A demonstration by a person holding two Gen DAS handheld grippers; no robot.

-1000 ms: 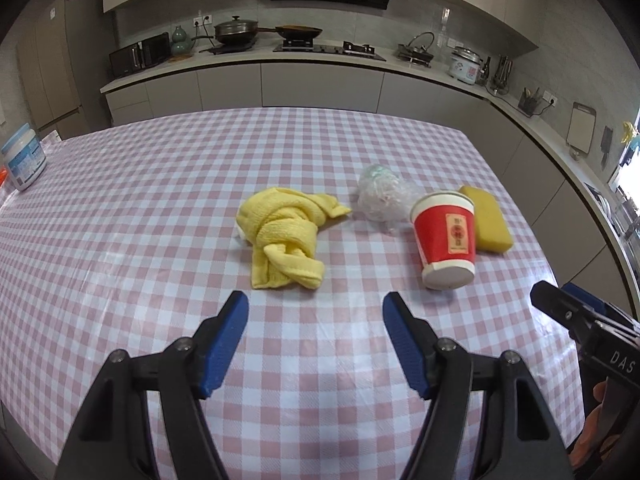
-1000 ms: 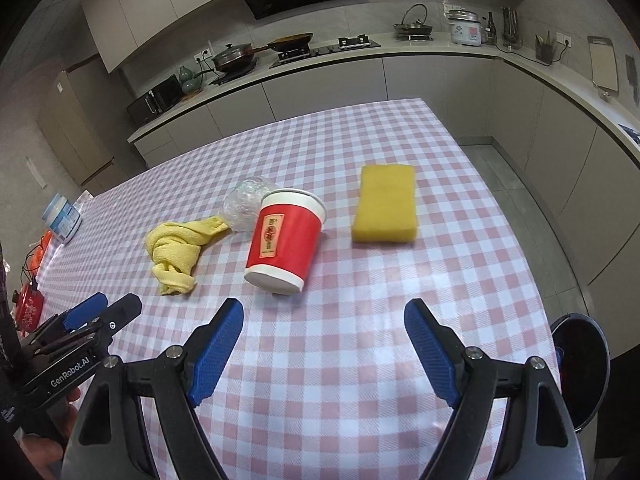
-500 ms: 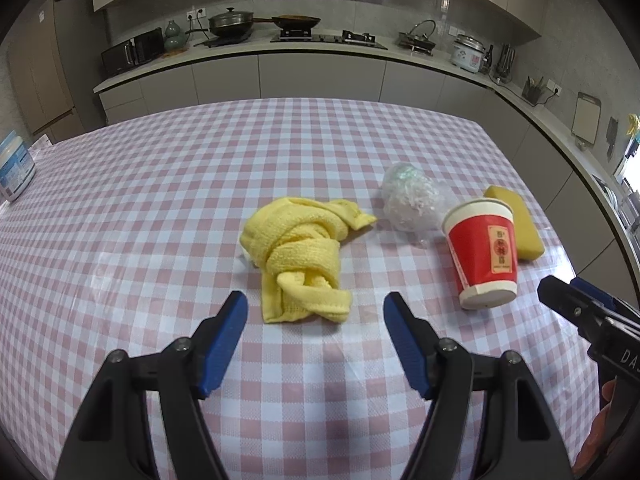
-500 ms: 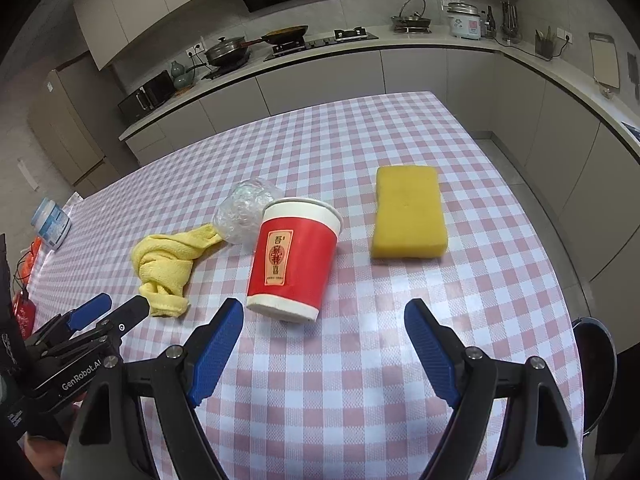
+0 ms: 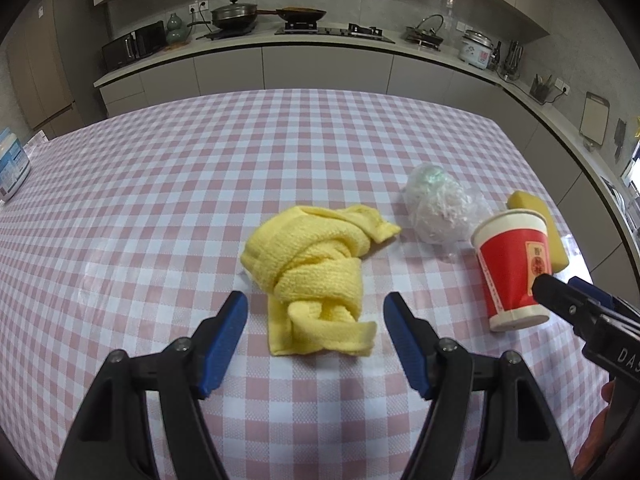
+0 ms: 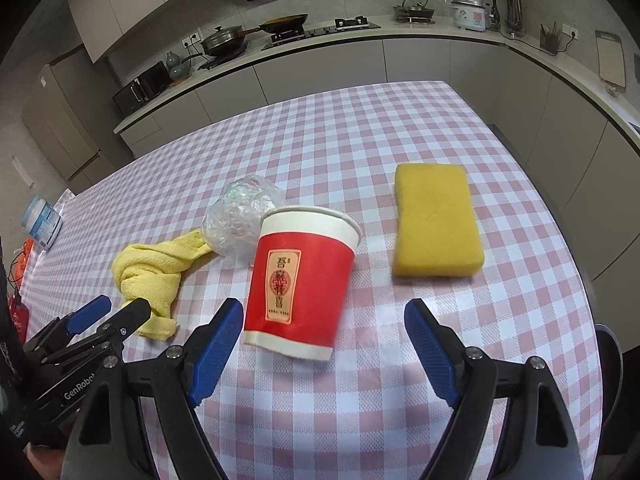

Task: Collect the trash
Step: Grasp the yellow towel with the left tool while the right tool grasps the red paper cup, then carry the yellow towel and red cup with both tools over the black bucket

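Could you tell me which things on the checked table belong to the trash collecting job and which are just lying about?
Likely trash:
- red paper cup, upright, ahead of the open right claw
- crumpled clear plastic behind it

Probably just lying about:
- yellow cloth, ahead of the open left claw
- yellow sponge
- white and blue tub at the table's far edge

A pink-and-white checked tablecloth [image 5: 168, 184] covers the table. Beyond its far edge runs a kitchen counter [image 5: 320, 46], carrying a lidded pot [image 5: 234, 16], a frying pan [image 5: 300, 14], a microwave [image 5: 134, 44] and a rice cooker [image 5: 475, 46]. A blue-and-white tub [image 5: 12, 170] sits at the tablecloth's left edge.
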